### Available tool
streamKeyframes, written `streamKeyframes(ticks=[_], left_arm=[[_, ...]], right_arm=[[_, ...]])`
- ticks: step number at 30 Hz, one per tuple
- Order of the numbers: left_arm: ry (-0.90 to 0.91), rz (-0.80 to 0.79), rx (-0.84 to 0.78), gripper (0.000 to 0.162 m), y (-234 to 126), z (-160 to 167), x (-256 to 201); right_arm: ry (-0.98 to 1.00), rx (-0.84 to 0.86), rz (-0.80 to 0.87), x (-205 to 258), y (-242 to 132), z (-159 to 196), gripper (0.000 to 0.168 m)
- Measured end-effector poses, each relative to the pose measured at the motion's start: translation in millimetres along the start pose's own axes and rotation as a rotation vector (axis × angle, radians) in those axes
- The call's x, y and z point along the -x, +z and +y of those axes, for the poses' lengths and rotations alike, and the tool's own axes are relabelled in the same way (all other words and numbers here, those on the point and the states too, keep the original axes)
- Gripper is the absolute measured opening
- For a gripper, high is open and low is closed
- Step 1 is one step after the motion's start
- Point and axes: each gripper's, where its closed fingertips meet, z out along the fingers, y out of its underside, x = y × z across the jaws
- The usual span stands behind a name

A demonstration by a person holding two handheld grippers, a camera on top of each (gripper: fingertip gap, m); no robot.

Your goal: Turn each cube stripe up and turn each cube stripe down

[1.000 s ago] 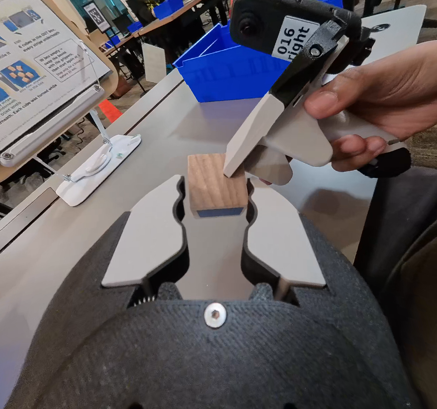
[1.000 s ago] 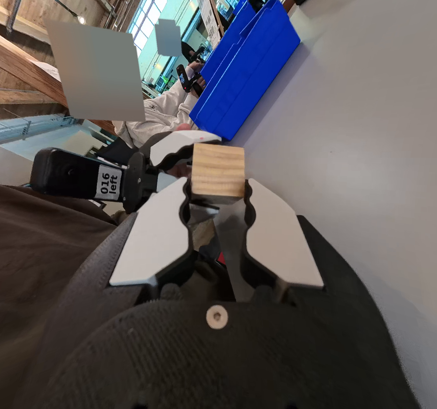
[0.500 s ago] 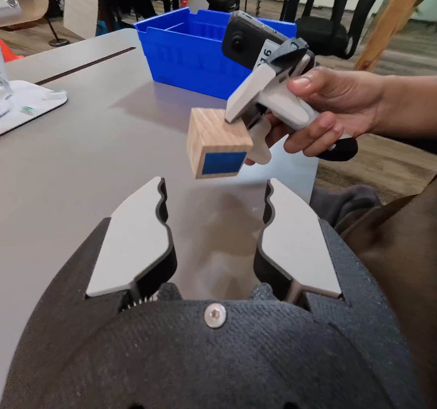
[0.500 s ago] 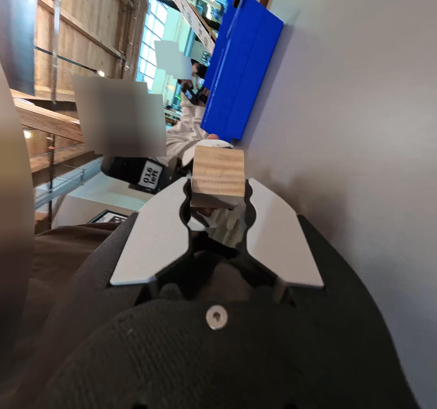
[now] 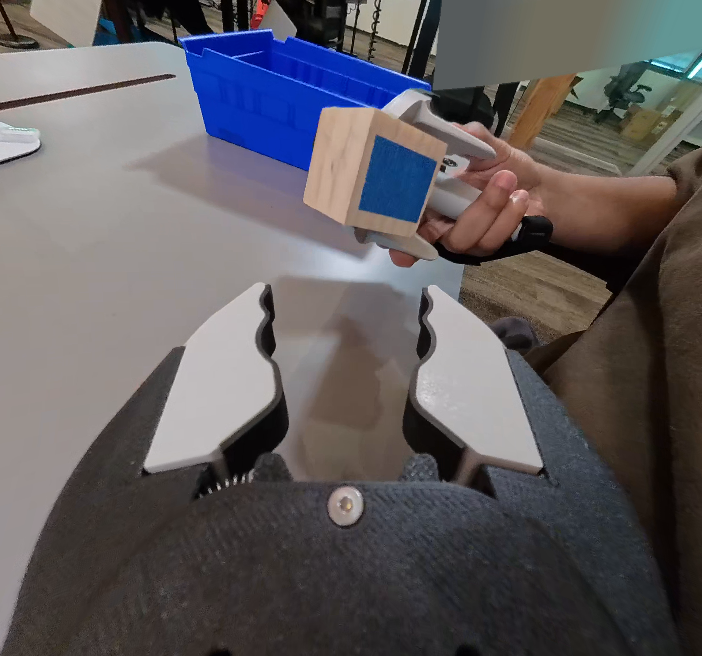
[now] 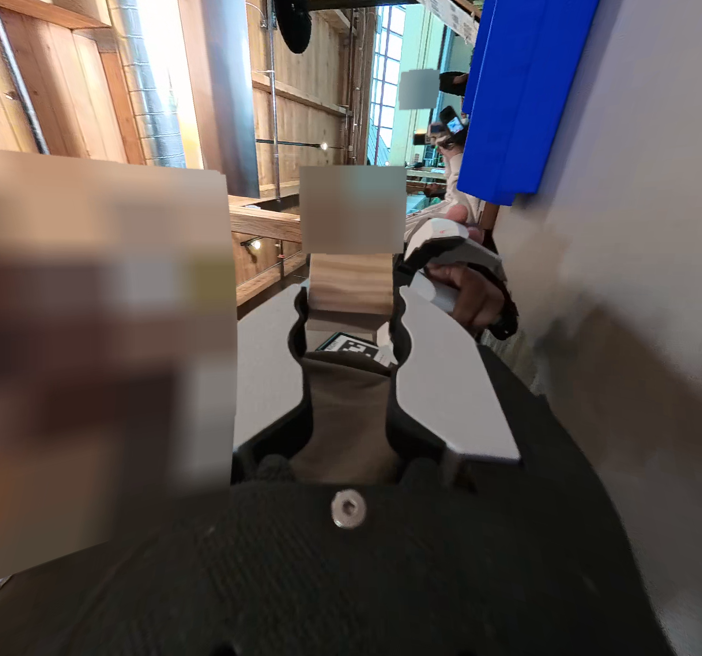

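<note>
A cube [image 5: 374, 172] hangs above the table [image 5: 114, 258], clamped between the fingers of the right gripper [image 6: 351, 292]. Behind it on the table stands a bin [image 5: 281, 102]. The left gripper [image 5: 345, 319], jaws apart, sits in front of and below the cube.

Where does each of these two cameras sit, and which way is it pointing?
Left wrist view: rides on the left tool, level over the table, looking at the cube, the bin and the right tool; a hand and sleeve show.
Right wrist view: rides on the right tool, rolled sideways, facing the room; its fingers clamp the cube; another hand shows.
Both show: the cube, bin and table.
</note>
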Motion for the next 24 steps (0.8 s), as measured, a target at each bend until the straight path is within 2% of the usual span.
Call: streamKeyframes(ticks=[6, 14, 19, 24], left_arm=[[-0.001, 0.009, -0.053, 0.069, -5, -9, -2], [-0.003, -0.088, -0.202, 0.071, 4, -35, -1], [0.052, -0.128, -0.237, 0.049, -1, -41, -2], [0.078, -0.111, -0.220, 0.048, -4, -39, -4]], right_arm=[[0.086, -0.046, -0.077, -1, 1, -3, 0.044], [0.205, -0.142, -0.208, -1, 8, -6, 0.044], [0.254, -0.122, -0.234, -2, 16, 3, 0.044], [0.238, -0.099, -0.217, -3, 19, 7, 0.044]])
